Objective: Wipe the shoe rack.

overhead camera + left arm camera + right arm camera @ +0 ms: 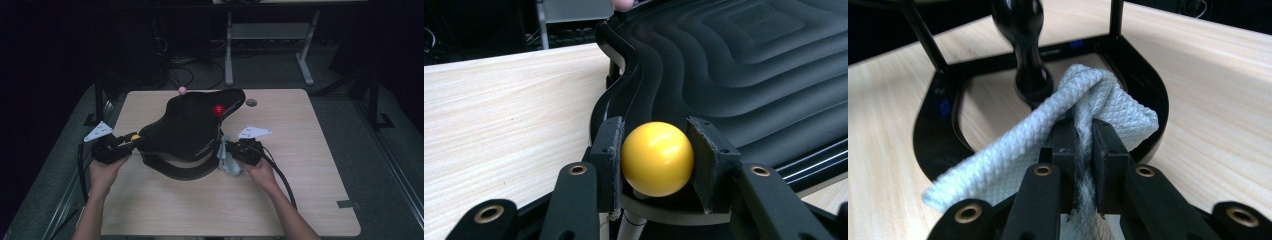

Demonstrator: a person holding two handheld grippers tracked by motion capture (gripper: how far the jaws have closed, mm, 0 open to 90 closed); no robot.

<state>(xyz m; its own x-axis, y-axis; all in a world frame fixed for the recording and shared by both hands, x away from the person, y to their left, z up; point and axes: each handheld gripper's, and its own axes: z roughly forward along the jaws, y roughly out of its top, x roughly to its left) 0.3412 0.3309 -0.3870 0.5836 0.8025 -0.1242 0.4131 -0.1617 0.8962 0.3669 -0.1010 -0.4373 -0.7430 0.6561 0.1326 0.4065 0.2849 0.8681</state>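
Nearby — red ball, pink ball — table.

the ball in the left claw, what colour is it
Glossy yellow ball; it shows best in the left gripper view.

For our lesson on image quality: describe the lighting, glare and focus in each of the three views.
High view: the room is dark, only the table is lit, and the black tray loses detail. Left gripper view: the yellow ball is sharp with soft glare on top. Right gripper view: the cloth weave is crisp, while the jaws nearest the camera blur.
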